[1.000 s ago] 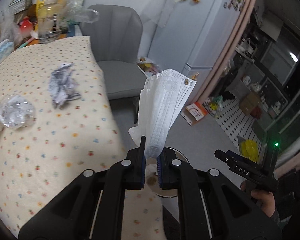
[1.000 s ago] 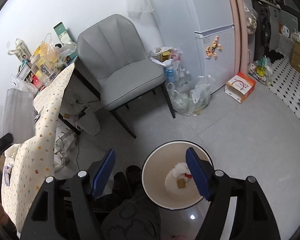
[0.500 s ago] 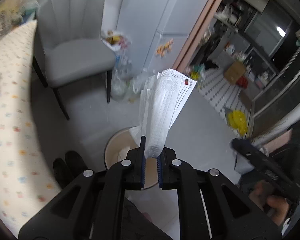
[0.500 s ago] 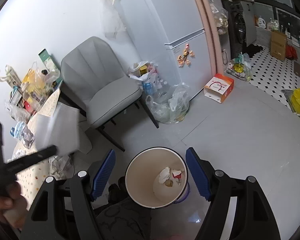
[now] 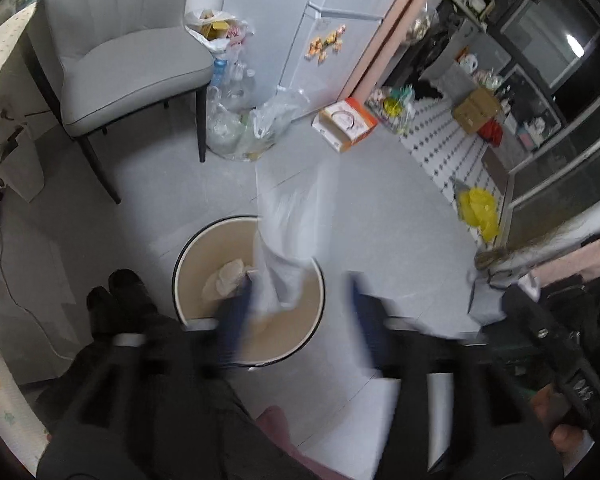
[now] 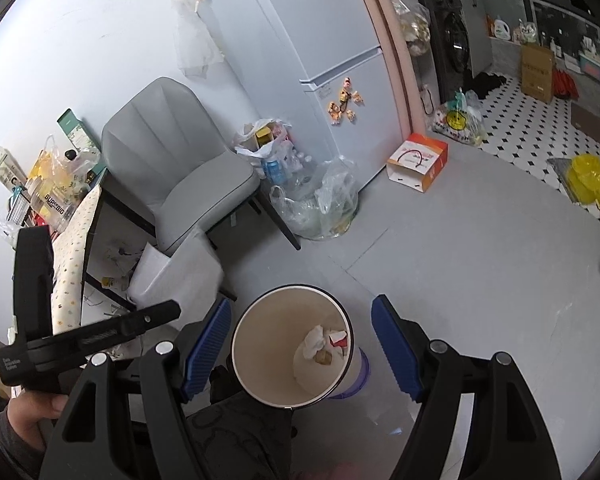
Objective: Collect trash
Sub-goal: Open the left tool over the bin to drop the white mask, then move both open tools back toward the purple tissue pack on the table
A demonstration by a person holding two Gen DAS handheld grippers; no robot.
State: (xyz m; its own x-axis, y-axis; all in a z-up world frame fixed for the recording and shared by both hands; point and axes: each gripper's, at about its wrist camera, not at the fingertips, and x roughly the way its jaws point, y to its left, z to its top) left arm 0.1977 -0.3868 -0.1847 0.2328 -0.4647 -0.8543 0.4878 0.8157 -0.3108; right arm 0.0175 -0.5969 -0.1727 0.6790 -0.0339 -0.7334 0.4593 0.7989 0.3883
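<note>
In the left wrist view my left gripper (image 5: pixel 298 316) is open, its blue pads blurred and wide apart above the round cream trash bin (image 5: pixel 188 254). The white face mask (image 5: pixel 290 236) hangs loose and blurred between the pads, over the bin's rim. In the right wrist view the mask (image 6: pixel 176 272) shows white just past the left gripper's black body (image 6: pixel 88 336), left of the bin (image 6: pixel 260 320). My right gripper (image 6: pixel 300 344) is open and empty, straddling the bin, which holds crumpled paper (image 6: pixel 316 342) and scraps.
A grey chair (image 6: pixel 180 176) stands behind the bin beside the dotted-cloth table (image 6: pixel 72 256). Clear plastic bags (image 6: pixel 320 204) lean against the white fridge (image 6: pixel 340 80). An orange-and-white box (image 6: pixel 418 160) and a yellow bag (image 6: pixel 590 178) lie on the floor. My dark shoes (image 5: pixel 116 300) are left of the bin.
The left gripper swung from the table to above the bin and has opened; the mask it pinched is now loose. The right gripper stayed open, now centred on the bin.
</note>
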